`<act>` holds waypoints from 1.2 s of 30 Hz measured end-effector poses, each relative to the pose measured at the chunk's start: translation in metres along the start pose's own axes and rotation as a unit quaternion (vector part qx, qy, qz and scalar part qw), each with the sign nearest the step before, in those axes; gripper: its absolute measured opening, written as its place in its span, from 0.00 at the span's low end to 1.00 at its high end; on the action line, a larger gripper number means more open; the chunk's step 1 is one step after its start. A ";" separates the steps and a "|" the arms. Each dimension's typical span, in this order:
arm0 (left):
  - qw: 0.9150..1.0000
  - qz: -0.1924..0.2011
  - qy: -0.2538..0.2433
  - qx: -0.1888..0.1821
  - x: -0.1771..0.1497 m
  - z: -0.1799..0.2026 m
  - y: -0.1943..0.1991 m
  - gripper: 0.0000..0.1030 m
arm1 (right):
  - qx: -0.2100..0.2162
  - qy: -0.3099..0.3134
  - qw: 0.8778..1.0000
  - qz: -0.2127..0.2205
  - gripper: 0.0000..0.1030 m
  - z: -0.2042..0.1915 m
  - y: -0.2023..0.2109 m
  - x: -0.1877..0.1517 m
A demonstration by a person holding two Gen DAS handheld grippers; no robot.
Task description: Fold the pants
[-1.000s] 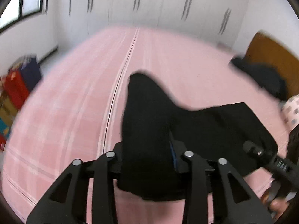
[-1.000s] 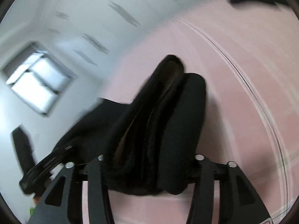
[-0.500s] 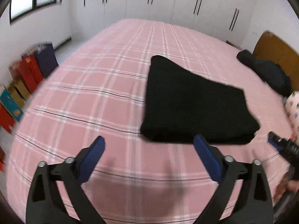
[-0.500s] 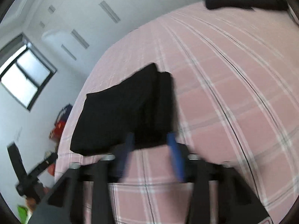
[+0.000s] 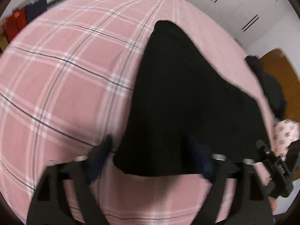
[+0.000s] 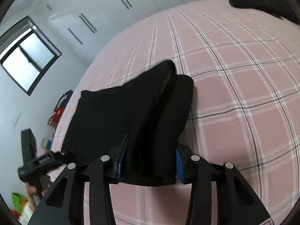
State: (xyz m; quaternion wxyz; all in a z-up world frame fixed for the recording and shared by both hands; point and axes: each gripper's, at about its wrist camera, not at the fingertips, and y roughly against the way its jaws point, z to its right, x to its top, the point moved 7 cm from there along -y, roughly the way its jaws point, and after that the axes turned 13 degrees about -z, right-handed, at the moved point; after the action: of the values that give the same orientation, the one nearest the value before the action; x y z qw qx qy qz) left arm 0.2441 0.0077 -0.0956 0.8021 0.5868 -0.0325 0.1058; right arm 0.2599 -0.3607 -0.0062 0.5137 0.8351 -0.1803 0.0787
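Observation:
The black pants (image 5: 187,97) lie folded into a thick bundle on the pink plaid bed (image 5: 61,78). My left gripper (image 5: 150,161) is at the bundle's near left corner, its blurred jaws standing apart on either side of the edge. My right gripper (image 6: 149,163) has its blue pads against both sides of the bundle's near right end (image 6: 153,131). The other gripper shows at the right edge of the left wrist view (image 5: 271,166) and at the lower left of the right wrist view (image 6: 43,163).
A dark heap of clothes (image 5: 268,86) lies by the wooden headboard (image 5: 281,69); it also shows in the right wrist view (image 6: 253,0). Coloured bags (image 5: 16,22) stand on the floor left of the bed. White wardrobes (image 6: 131,1) line the far wall.
Half a second ago both grippers were open and back from the laid-down bundle. Both have moved in onto its near edge, and the right jaws have closed on it.

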 end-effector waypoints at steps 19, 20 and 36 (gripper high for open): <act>0.972 0.113 -0.108 0.173 -0.035 0.047 0.081 0.93 | -0.074 -0.019 0.995 0.059 0.14 -0.018 0.061 -0.042; 0.970 0.116 -0.110 0.180 -0.042 0.047 0.085 0.93 | -0.094 -0.007 0.993 0.070 0.18 -0.024 0.073 -0.056; 0.980 0.089 -0.098 0.152 -0.141 0.026 0.048 0.93 | -0.221 0.013 0.972 0.081 0.76 -0.032 0.063 -0.164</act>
State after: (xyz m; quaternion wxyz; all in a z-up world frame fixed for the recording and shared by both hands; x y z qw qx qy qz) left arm 0.0986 -0.0214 -0.0679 0.6842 0.7039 -0.1470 0.1221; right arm 0.0861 -0.3217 0.0084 0.6799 0.6824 -0.2531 0.0891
